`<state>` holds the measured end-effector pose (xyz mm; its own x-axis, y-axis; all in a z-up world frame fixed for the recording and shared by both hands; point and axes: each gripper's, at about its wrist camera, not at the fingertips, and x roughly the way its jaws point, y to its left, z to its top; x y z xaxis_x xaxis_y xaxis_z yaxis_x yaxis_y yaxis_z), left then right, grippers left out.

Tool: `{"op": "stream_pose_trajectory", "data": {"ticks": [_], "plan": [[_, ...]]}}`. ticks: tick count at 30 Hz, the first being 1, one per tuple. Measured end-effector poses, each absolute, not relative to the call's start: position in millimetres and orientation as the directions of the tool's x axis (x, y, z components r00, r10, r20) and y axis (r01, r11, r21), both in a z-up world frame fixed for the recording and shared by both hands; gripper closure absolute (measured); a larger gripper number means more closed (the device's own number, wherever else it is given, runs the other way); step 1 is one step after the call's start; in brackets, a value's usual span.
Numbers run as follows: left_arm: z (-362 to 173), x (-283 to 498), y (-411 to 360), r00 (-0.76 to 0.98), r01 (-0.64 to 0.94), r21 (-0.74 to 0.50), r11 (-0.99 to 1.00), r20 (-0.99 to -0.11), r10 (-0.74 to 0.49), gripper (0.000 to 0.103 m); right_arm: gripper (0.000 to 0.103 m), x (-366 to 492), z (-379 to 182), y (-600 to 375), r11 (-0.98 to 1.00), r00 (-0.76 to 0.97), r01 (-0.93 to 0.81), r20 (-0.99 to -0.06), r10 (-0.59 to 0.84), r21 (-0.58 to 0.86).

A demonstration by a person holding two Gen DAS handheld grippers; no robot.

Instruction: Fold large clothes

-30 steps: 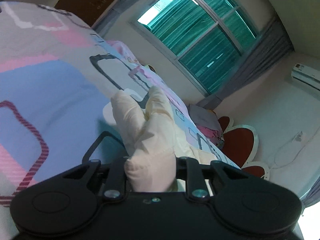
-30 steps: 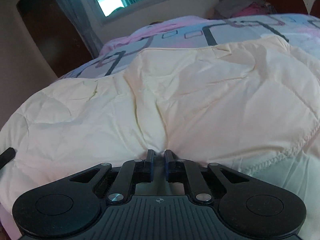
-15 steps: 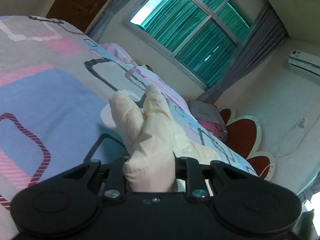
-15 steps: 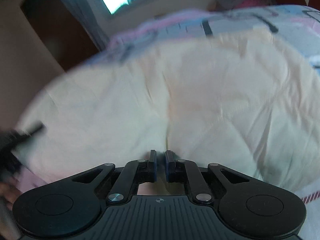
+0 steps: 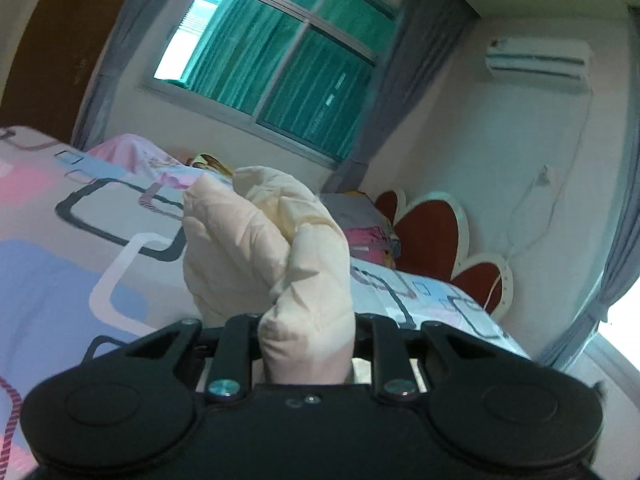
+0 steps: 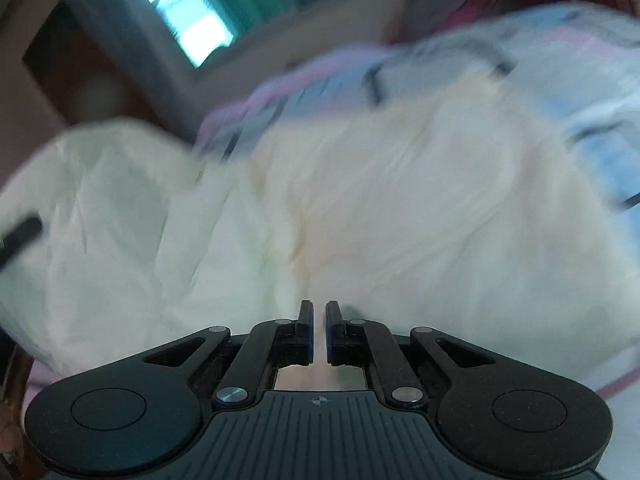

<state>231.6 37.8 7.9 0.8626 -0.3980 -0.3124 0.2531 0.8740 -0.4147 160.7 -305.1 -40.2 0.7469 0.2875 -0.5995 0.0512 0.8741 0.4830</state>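
A large cream quilted garment (image 6: 360, 208) lies spread over the patterned bed sheet (image 5: 60, 248). My left gripper (image 5: 306, 344) is shut on a bunched fold of the cream garment (image 5: 264, 240), which stands up between its fingers and hides the tips. My right gripper (image 6: 314, 316) is shut on the near edge of the garment, with cloth pinched between the narrow gap of its fingers. The right wrist view is blurred by motion. A black part of the other gripper (image 6: 20, 236) shows at the far left edge of that view.
The bed carries pink pillows (image 5: 132, 152) and a pile of clothes (image 5: 360, 220) near a red and white headboard (image 5: 432, 232). A window with green curtains (image 5: 280, 64) and an air conditioner (image 5: 536, 60) are on the walls.
My left gripper has swung right and tilted up with the fold still in it. My right gripper has moved with the garment edge, and the left part of the garment has lifted.
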Motion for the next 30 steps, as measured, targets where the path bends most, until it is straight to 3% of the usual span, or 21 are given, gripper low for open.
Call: {"op": "stream_pose_trajectory", "data": {"ticks": [5, 10, 17, 24, 30], "plan": [[20.8, 232.8, 7.7, 0.859, 0.28, -0.338, 0.899, -0.33, -0.392, 0.082, 0.099, 144.6, -39.1, -399.3, 0.868, 0.797, 0.306, -0.604, -0.01, 0.39], [31.7, 231.7, -39.1, 0.847, 0.309, -0.266, 0.913, -0.36, -0.392, 0.082, 0.099, 178.0, -62.9, -427.2, 0.902, 0.695, 0.287, -0.718, 0.037, 0.324], [31.6, 240.5, -120.5, 0.785, 0.392, -0.174, 0.903, -0.449, -0.427, 0.082, 0.099, 198.9, -80.1, -411.3, 0.915, 0.663, 0.147, -0.724, 0.19, 0.375], [-20.3, 264.4, -201.9, 0.664, 0.439, -0.174, 0.882, -0.598, -0.448, 0.077, 0.099, 201.5, -84.8, -439.9, 0.898, 0.64, 0.093, -0.717, 0.278, 0.431], [-63.2, 275.1, -230.8, 0.587, 0.428, -0.192, 0.883, -0.684, -0.433, 0.067, 0.099, 203.2, -88.7, -466.9, 0.905, 0.628, 0.136, -0.741, 0.236, 0.403]]}}
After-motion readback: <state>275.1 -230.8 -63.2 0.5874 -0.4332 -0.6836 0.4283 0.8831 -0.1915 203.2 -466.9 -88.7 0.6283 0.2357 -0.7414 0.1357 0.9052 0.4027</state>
